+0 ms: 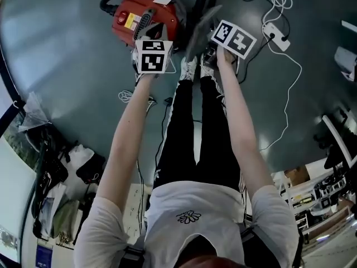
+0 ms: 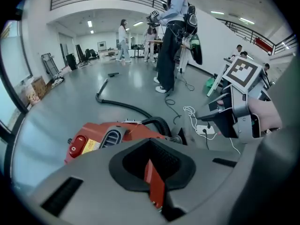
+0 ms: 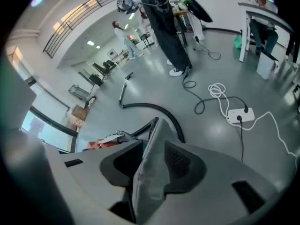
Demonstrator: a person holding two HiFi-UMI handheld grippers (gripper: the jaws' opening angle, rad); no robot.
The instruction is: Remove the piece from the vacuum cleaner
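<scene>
Right gripper view: right tongs (image 3: 153, 161) clench grey piece (image 3: 157, 135). Left tongs (image 2: 152, 170) clench red tab (image 2: 154, 186). Loose clamping risks a drop.

- Both arms reach straight forward and down, elbows nearly locked, forearms bare.
- The left arm (image 1: 127, 144) and right arm (image 1: 241, 130) run almost side by side and draw closer toward the grippers.
- The left gripper (image 1: 152, 50) is held with its marker cube facing up. In its own view its jaws are closed on a thin red tab (image 2: 154, 183) that stands on edge between them.
- The right gripper (image 1: 227, 40) sits just to the right of the left one, apart from it, with its cube tilted.
- The right gripper's jaws are clamped on a grey piece (image 3: 151, 170), which sticks out ahead of them.
</scene>
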